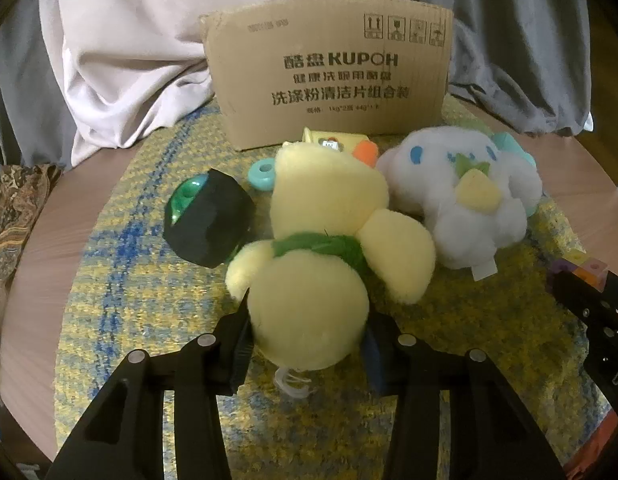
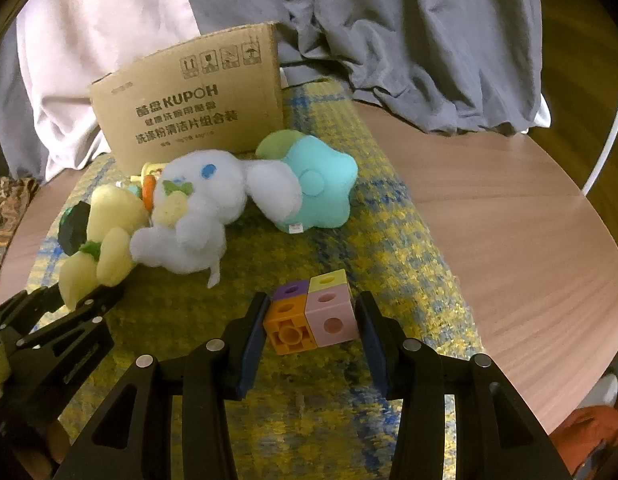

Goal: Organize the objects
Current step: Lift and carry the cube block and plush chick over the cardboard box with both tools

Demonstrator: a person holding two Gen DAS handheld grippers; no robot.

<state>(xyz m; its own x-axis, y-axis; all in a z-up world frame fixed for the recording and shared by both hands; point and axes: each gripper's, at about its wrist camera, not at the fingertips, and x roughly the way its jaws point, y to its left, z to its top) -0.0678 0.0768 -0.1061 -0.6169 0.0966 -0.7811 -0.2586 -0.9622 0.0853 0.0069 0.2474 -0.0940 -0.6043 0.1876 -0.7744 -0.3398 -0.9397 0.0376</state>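
Note:
My left gripper (image 1: 305, 340) is closed around the bottom of a yellow plush duck (image 1: 329, 248) with a green scarf, lying on the mat; it also shows in the right wrist view (image 2: 97, 256). A white plush dog (image 1: 465, 196) lies beside it on the right. My right gripper (image 2: 313, 320) stands around a block of coloured cubes (image 2: 313, 312); the left pad touches the orange cube, and a small gap shows at the right pad. The cardboard box (image 1: 329, 76) stands behind the toys.
A yellow-blue woven mat (image 2: 389, 208) covers the round wooden table (image 2: 509, 240). A black and green ball (image 1: 209, 220), a teal ring (image 1: 263, 174), a yellow toy (image 1: 333, 142) and a teal star cushion (image 2: 321, 184) lie near the box. Draped cloth (image 2: 389, 40) hangs behind.

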